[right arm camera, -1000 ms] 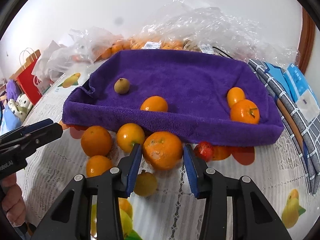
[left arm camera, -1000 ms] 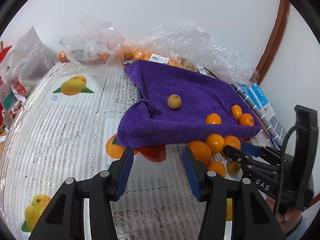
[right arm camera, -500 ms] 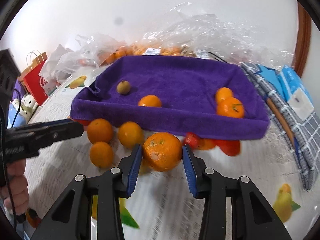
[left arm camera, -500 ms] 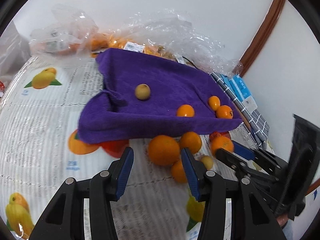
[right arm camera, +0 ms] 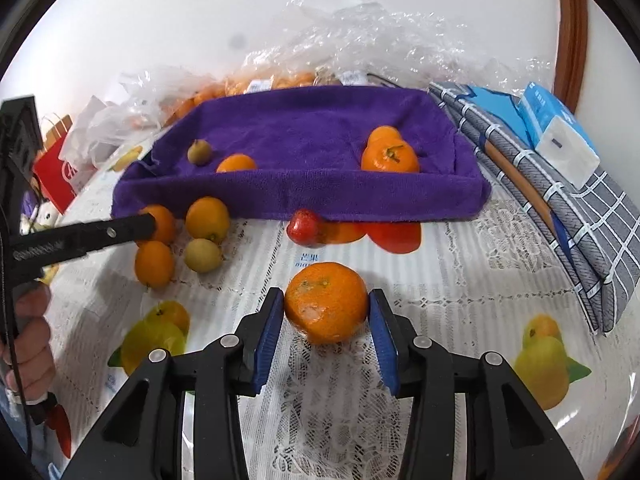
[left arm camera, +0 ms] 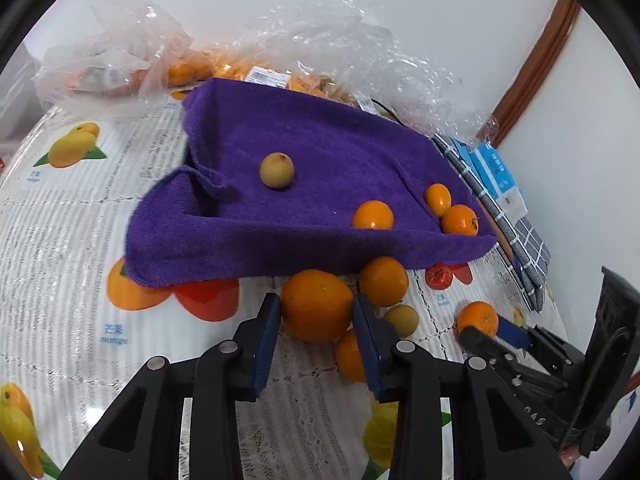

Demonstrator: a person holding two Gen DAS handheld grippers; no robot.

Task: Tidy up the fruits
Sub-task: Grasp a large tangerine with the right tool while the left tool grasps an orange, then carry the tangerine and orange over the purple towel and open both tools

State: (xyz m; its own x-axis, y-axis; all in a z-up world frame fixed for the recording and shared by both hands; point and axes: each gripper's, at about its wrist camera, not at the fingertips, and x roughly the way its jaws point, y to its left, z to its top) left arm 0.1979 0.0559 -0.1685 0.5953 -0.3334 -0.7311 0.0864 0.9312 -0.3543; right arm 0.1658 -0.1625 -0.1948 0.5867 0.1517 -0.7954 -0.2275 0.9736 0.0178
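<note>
Right claw [right arm camera: 326, 312] is clamping a mandarin [right arm camera: 326, 302] across its widest part, blue pads touching both sides, fruit sitting low over the lace tablecloth [right arm camera: 440, 280]. Left claw [left arm camera: 316, 308] is bracketing a bigger orange [left arm camera: 316, 305] at its middle; pads are touching or nearly so, can't tell if it's loaded or still on the table.

Handling, my guess: both are light, round, firm-skinned but soft under pressure, so a moderate squeeze at the equator is enough; off-center grip is going to roll them out.

Crowded around the left claw: another orange [left arm camera: 383, 281] behind-right, a small yellowish fruit [left arm camera: 402, 320] and one more orange [left arm camera: 349, 356] beside the right pad. Lifting straight up is looking safest.

Further back, the purple towel-lined tray [right arm camera: 300, 196] is holding four fruits already: one greenish [left arm camera: 277, 170], three orange. Its raised front lip needs clearing before going in. Middle of the tray is open. Plastic bags [left arm camera: 360, 52] are piling against the wall behind, checked cloth [right arm camera: 560, 208] on the right.
</note>
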